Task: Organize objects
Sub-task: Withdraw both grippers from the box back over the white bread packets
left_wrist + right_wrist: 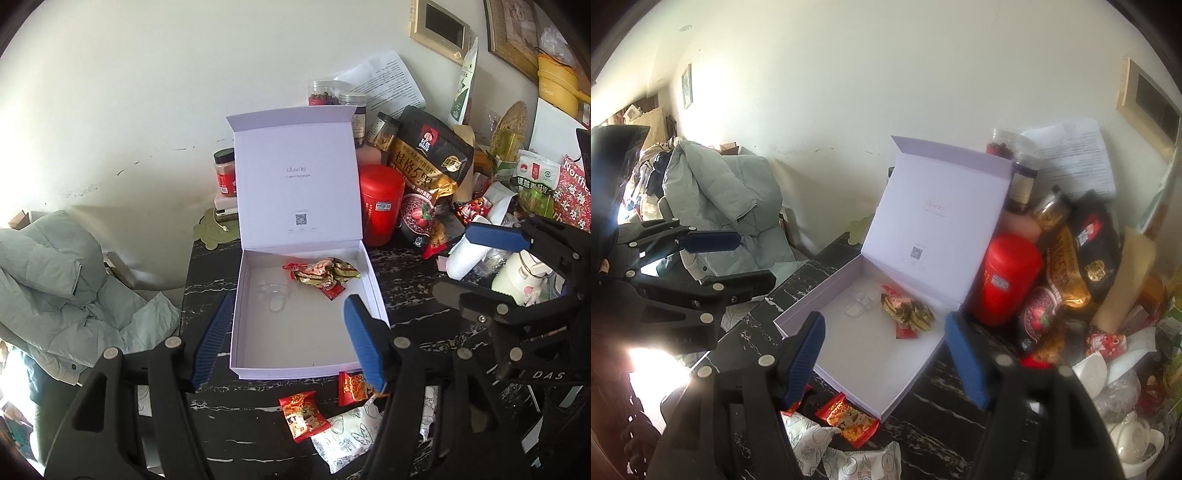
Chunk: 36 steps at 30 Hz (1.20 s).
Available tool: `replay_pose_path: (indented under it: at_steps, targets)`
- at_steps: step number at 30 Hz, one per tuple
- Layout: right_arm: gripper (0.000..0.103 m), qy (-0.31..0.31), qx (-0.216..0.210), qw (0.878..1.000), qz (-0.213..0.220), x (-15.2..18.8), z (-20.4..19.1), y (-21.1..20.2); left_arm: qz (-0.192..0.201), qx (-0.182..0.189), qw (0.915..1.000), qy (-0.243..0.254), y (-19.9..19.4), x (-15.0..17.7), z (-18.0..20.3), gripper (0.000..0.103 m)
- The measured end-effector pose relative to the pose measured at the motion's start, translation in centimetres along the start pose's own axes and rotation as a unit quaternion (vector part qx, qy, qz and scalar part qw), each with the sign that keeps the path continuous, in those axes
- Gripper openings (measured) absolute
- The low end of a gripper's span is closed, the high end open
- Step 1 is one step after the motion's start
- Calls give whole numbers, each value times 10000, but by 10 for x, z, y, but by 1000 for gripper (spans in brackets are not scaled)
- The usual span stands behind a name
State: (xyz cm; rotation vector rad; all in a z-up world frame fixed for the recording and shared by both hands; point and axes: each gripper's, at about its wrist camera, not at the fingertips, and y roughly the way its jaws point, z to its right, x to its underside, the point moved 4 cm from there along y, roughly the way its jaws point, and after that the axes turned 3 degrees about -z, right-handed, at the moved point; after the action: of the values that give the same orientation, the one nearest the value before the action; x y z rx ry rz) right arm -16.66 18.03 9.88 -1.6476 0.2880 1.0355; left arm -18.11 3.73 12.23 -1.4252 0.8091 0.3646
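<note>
1. Your left gripper [288, 339] and right gripper [886, 354] gape empty above the white box [373, 280].
2. Snack packets [325, 275] lie inside at 1 o'clock; red canister [380, 203] crowds 2 o'clock.
3. Only your left view shows the red packet [303, 415] at 6 o'clock whole.

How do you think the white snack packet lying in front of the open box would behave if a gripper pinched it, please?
The white snack packet looks like a soft, crinkled film pouch, so it would probably flex and crumple rather than stay stiff. It lies flat on the dark table, so it is unlikely to roll. Its glossy wrapper may slip between the pads, and it seems light.
</note>
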Motion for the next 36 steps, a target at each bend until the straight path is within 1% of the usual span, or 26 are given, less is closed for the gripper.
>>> replay_pose_path:
  at_steps: [6,17,23,27,36]
  targets:
    - [69,-1,16,10000,37,15,-4,-18,8,-44,10000,-10,-15,16,11,63]
    - [69,28,-31,10000,-18,51,-11,-36,-46,-54,9999,-96,-34,53,28,63]
    - [69,79,-35,9999,-95,76,-14,-39,-133,-58,9997,-201,-36,78,35,63]
    - [69,115,-55,9998,-147,93,-14,-40,-200,28,9995,-255,-36,95,41,63]
    - [69,168,-125,9993,-312,129,-16,-31,-353,95,9986,-392,-28,128,49,63]
